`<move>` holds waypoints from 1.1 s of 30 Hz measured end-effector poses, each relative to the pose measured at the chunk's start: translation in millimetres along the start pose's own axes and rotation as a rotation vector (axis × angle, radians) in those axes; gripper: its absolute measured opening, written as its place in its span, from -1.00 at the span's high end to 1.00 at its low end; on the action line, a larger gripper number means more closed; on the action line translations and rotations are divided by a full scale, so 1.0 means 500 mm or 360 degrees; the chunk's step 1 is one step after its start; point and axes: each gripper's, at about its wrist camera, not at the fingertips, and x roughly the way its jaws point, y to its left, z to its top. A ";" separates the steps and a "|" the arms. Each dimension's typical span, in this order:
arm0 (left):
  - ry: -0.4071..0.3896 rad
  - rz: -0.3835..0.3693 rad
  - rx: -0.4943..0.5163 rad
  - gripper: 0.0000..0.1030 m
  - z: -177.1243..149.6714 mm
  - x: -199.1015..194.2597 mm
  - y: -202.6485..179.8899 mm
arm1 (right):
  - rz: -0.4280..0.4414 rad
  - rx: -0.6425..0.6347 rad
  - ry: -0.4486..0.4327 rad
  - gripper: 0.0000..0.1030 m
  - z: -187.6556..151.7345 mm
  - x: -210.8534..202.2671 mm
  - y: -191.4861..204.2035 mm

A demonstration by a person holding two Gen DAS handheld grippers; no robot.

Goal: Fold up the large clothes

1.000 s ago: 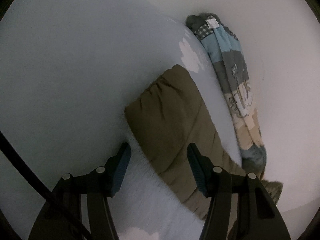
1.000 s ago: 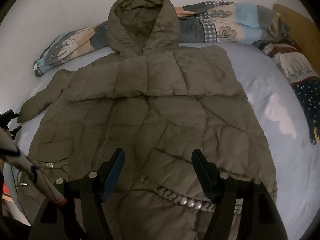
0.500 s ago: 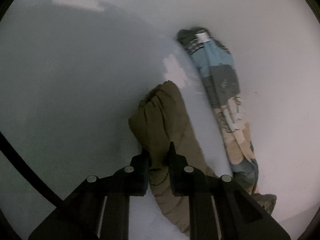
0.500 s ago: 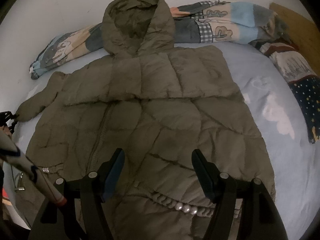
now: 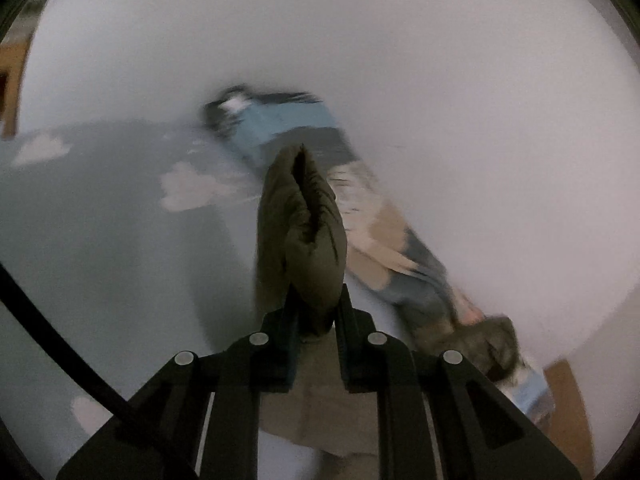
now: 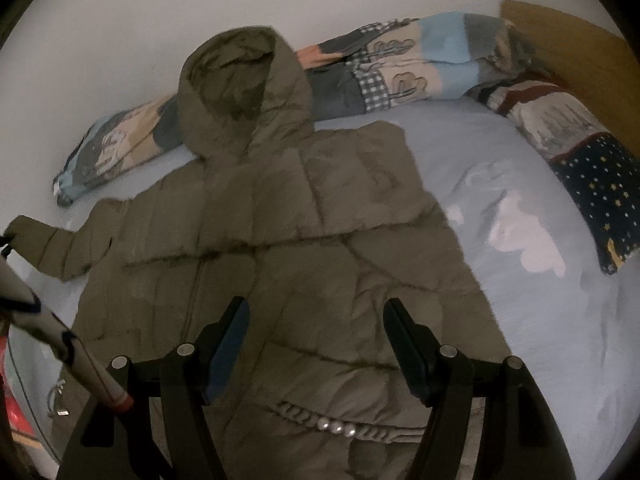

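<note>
Between the pressed-together fingers of the left tool (image 5: 316,320), one olive sleeve cuff (image 5: 300,232) is pinched and stands up ahead of the tips, off the pale blue bed sheet (image 5: 100,240). Past the cuff, one patchwork blanket roll (image 5: 400,248) runs along the white wall (image 5: 440,80), blurred in this view.

Under the right tool (image 6: 316,344), whose two fingers stand spread with nothing gripped, lies the one olive puffer coat (image 6: 280,240), spread flat on the bed. Just below the tips sits a row of three shiny snaps (image 6: 334,428). To the left, the lifted sleeve reaches toward the frame edge. Farther ahead, the single hood (image 6: 240,92) rests against the roll. To the far right lies one starry navy blanket (image 6: 592,176).
</note>
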 end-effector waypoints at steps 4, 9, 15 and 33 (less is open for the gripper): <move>0.0024 -0.0116 0.0181 0.71 -0.046 -0.018 -0.141 | -0.0003 0.0089 -0.0047 -0.43 0.015 -0.019 -0.033; 0.0151 -0.0237 0.0385 0.71 -0.131 -0.008 -0.304 | 0.0003 0.0178 -0.0087 -0.43 0.027 -0.041 -0.071; 0.0324 -0.0352 0.0606 0.71 -0.276 0.027 -0.482 | -0.0006 0.0257 -0.0172 -0.43 0.043 -0.080 -0.114; 0.0905 -0.0189 0.1180 0.56 -0.829 0.202 -0.686 | -0.0024 0.0457 -0.0232 -0.43 0.058 -0.129 -0.233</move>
